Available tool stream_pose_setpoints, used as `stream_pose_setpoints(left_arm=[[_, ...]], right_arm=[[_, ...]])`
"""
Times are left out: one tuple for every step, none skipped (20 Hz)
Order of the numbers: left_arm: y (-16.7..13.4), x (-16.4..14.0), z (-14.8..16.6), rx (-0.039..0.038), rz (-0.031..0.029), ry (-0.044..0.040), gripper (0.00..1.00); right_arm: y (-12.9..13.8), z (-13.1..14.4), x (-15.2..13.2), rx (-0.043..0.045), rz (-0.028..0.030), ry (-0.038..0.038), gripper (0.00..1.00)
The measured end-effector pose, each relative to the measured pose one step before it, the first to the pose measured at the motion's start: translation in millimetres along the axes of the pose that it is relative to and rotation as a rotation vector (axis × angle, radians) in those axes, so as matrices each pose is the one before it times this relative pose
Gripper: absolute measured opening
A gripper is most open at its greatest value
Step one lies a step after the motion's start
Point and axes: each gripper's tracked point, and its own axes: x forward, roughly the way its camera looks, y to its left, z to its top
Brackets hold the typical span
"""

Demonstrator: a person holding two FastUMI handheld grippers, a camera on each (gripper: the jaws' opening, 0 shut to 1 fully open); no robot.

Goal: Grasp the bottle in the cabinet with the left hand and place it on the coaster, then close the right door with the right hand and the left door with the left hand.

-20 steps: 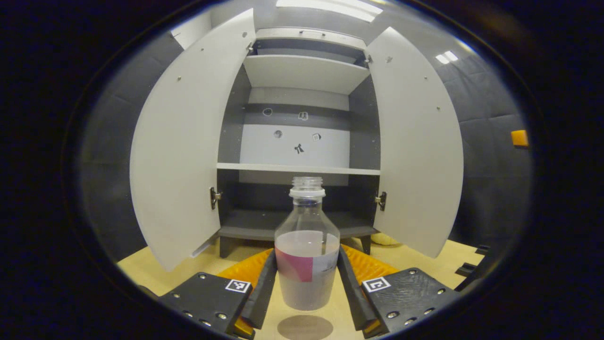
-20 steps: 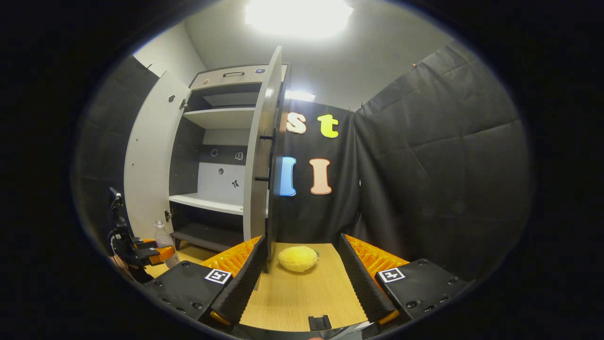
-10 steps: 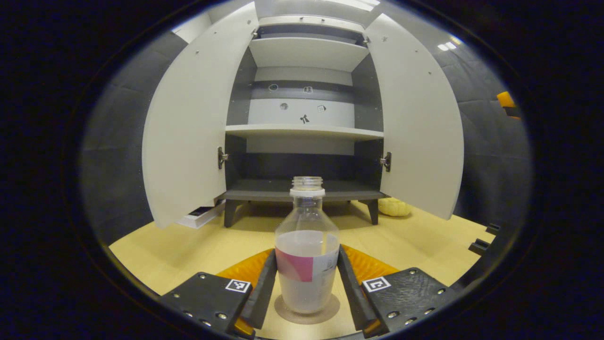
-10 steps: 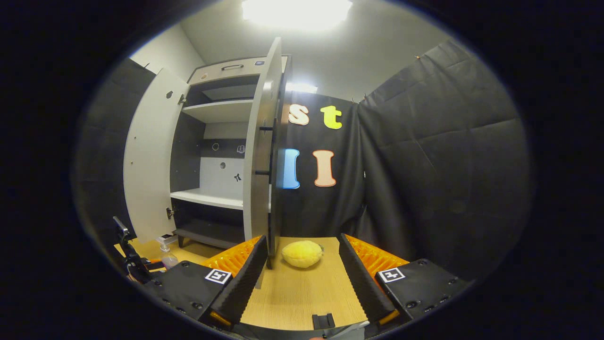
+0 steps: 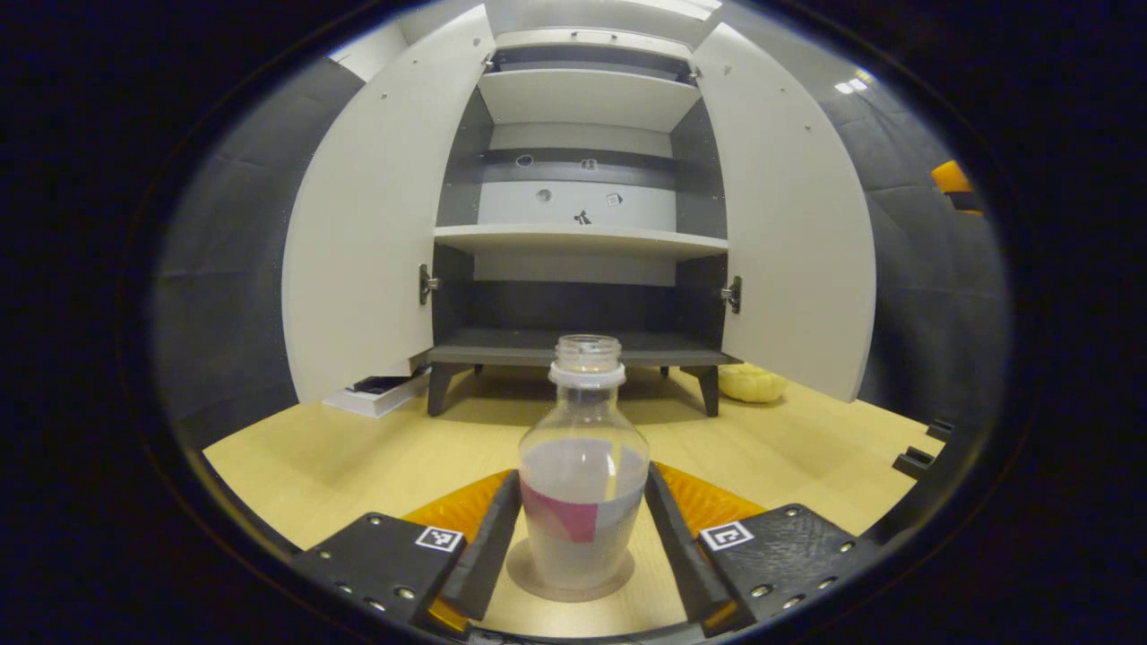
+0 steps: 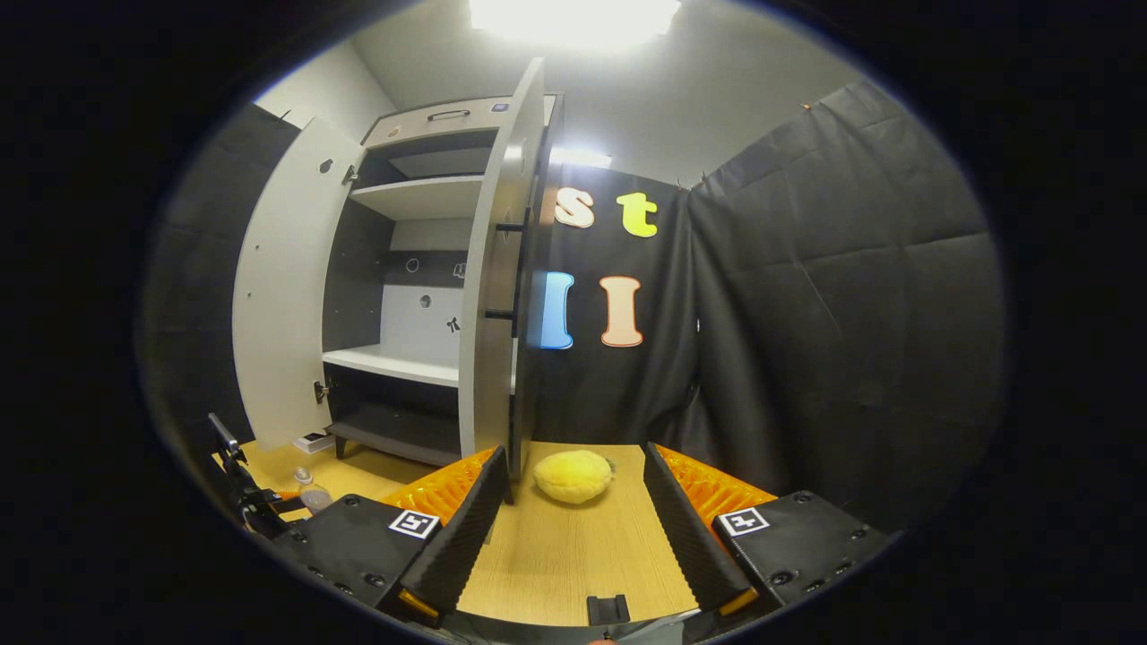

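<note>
Resting now on the round coaster, where half a second ago its base only met the disc, the clear uncapped bottle with its pink label stands upright in the left gripper view; the left gripper has parted slightly, its fingers flanking the bottle with narrow gaps. The cabinet sits farther off, both doors open. In the right gripper view, the right gripper is spread wide and empty, the right door edge-on ahead beside a yellow plush.
</note>
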Motion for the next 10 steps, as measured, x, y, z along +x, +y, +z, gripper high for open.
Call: stream_pose_setpoints(left_arm=[[-1.24,-5.04,4.31,0.00822,0.01292,-0.00147,0.97],[1.78,-2.36,6.23,0.01138,0.01458,-0.00162,0.97],[2.86,-1.75,7.09,0.0097,0.01499,-0.00466,0.97],[2.33,-1.49,8.62,0.00338,0.01041,-0.00381,0.91],[2.51,-1.39,9.83,-0.00231,0.01002,-0.00387,0.91],[3.17,-2.31,10.34,-0.00531,0.01452,-0.00377,0.91],[1.44,-4.36,10.43,-0.00683,0.00393,-0.00299,0.91],[-0.61,-3.62,10.5,-0.0021,-0.00336,0.0048,0.97],[0.97,-6.13,10.2,0.00465,0.00377,0.00089,0.98],[2.26,-5.93,12.62,0.01074,0.00876,-0.01005,0.97]], right_arm=[[-0.06,0.0,2.28,0.00026,0.0027,0.00174,0.97],[-0.73,-0.83,1.39,0.00067,-0.00018,-0.00041,0.97],[-1.07,0.64,1.23,0.00376,0.00079,-0.00388,0.97],[-0.05,0.93,1.49,0.0055,0.00374,-0.006,0.97],[-0.1,2.91,1.71,0.00693,0.00332,-0.00978,0.97],[0.01,4.06,2.78,0.0055,0.00172,-0.00989,0.97],[-0.01,2.24,3.48,-0.0009,-0.00161,-0.00612,0.97],[0.09,4.26,3.83,-0.00666,0.00149,-0.00995,0.97],[0.51,4.85,2.98,-0.00372,0.004,-0.01519,0.97],[0.89,4.64,3.01,0.00122,0.00697,-0.01526,0.97]])
